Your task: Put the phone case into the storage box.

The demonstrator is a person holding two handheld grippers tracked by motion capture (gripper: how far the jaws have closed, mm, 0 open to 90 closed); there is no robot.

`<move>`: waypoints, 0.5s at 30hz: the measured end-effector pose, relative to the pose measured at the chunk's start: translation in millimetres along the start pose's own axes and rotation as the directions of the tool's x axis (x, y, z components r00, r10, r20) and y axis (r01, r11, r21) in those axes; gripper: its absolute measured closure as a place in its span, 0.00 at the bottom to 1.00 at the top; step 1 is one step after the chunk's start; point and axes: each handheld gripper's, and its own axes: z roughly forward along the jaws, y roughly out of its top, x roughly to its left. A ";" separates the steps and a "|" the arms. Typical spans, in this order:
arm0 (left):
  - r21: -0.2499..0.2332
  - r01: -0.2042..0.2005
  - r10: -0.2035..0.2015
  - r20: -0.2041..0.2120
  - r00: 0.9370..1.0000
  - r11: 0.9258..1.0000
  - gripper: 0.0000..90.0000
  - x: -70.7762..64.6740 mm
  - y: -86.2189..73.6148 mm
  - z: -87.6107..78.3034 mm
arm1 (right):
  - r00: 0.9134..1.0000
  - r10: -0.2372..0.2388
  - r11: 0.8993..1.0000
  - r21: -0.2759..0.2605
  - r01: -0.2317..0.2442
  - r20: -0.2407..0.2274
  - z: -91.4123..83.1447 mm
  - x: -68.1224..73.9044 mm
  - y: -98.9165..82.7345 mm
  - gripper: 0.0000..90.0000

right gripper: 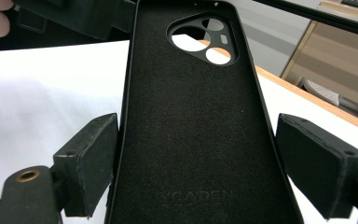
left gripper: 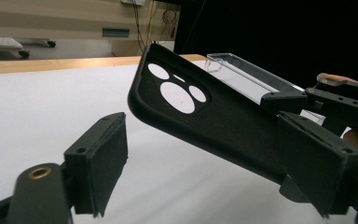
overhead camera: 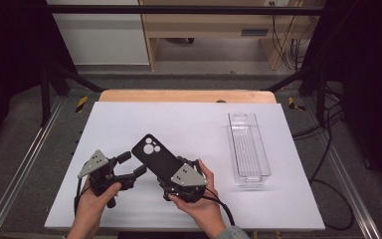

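**Two grippers, one phone case in mid-air**

Two hand-held grippers meet over the near part of the white table [overhead camera: 189, 124]. The right gripper [overhead camera: 171, 172] holds a black phone case [overhead camera: 157, 158] above the table, its fingers [right gripper: 324, 170] pinching the long edges near the bottom end, so the camera cut-outs point away toward the far left. The left gripper [overhead camera: 133, 164] sits just beside the case's free end; its fingers [left gripper: 100, 165] are spread, and nothing lies between them. A clear plastic box [overhead camera: 248, 149] lies well apart on the right side of the table.

The step in hand looks like a handover or a two-handed hold of the case. To do it well, the left gripper should come onto the camera end squarely, with one finger on each long edge, not across the thin open face, which would likely flex. The right grip ought to keep its pinch until the left fingers press firmly, since the soft case could twist or slip between the pads.
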 end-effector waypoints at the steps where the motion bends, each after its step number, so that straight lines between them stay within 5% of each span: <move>1: 0.001 0.003 -0.003 -0.001 1.000 1.000 0.23 0.1 -0.1 0.1 | 1.000 -0.003 1.000 0.001 0.003 -0.004 0.3 1.2 0.0 0.17; 9: 0.007 0.044 -0.044 -0.007 0.999 0.999 0.33 1.3 -2.1 0.1 | 1.000 -0.002 1.000 0.009 0.002 -0.016 2.1 4.7 -1.2 0.17; 15: -0.037 0.127 -0.128 -0.007 0.992 0.991 0.53 2.7 -4.6 -2.2 | 1.000 0.002 0.999 0.038 -0.001 -0.025 6.4 11.0 -4.0 0.17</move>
